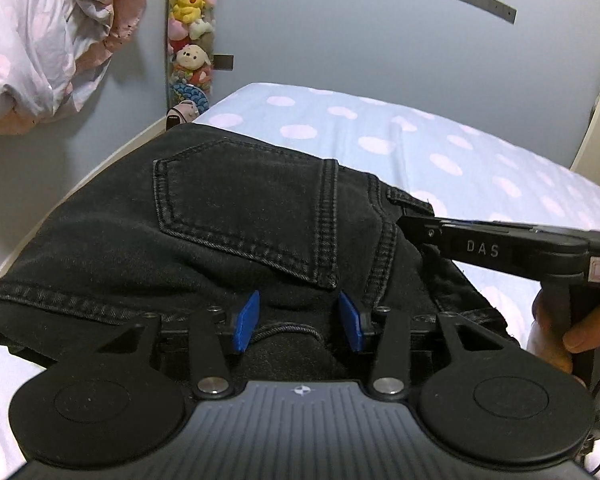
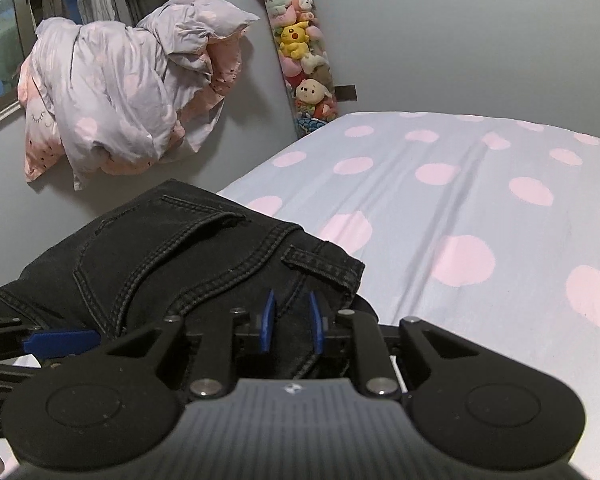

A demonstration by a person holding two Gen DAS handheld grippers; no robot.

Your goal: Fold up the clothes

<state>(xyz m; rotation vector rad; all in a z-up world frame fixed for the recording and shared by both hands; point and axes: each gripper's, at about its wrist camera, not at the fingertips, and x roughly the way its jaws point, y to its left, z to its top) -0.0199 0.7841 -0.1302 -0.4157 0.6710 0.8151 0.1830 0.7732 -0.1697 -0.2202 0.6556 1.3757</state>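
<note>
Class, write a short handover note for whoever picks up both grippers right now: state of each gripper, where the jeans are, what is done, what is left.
Left gripper: jaws apart, black jeans bunched between the pads; whether it grips is unclear.
Right gripper: jaws narrowly apart, at the waistband edge; grip also unclear.
The jeans lie on the polka-dot bed near its edge, already folded into a compact stack, back pocket up.
Left to do: probably let go and tidy the stack; I cannot tell whether another fold is planned.
</note>
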